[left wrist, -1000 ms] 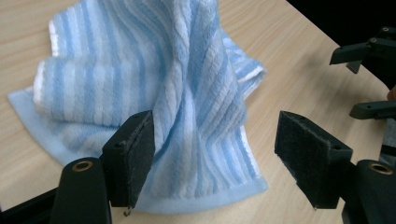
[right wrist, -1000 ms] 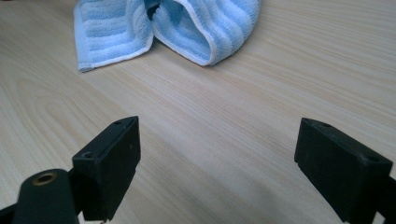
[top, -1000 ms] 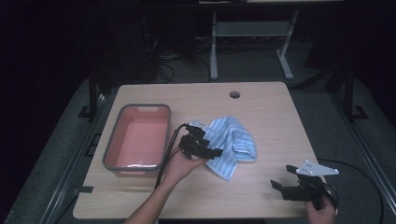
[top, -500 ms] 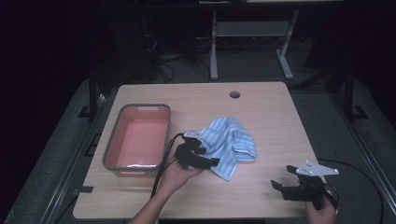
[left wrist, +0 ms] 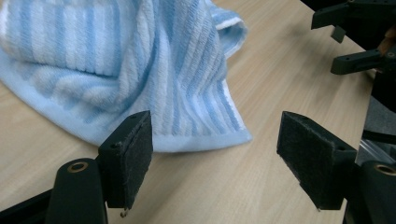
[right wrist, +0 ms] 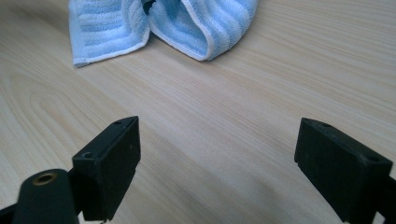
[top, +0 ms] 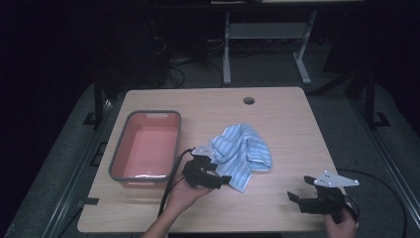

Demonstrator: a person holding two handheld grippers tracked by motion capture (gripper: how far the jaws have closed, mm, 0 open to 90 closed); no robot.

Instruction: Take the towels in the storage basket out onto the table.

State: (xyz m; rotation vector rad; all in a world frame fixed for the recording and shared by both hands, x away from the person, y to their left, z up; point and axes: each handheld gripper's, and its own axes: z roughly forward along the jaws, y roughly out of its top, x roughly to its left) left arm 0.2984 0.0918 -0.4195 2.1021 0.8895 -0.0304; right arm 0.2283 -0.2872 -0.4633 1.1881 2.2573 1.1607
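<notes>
The left gripper [top: 224, 180] hangs with jaws spread wide and empty just short of the near hem of the crumpled blue-striped towel [top: 242, 152] mid-table, likely lining up a pinch, while the right gripper [top: 297, 191], also open and empty, waits well apart.

Blue striped towel [top: 242, 154] lies crumpled mid-table [top: 277, 124], red tub [top: 147, 148] just left of it. Left gripper [top: 224, 179] sits at the towel's near-left edge, jaws seemingly apart. Right gripper [top: 299, 189] rests well apart at the near-right corner.
</notes>
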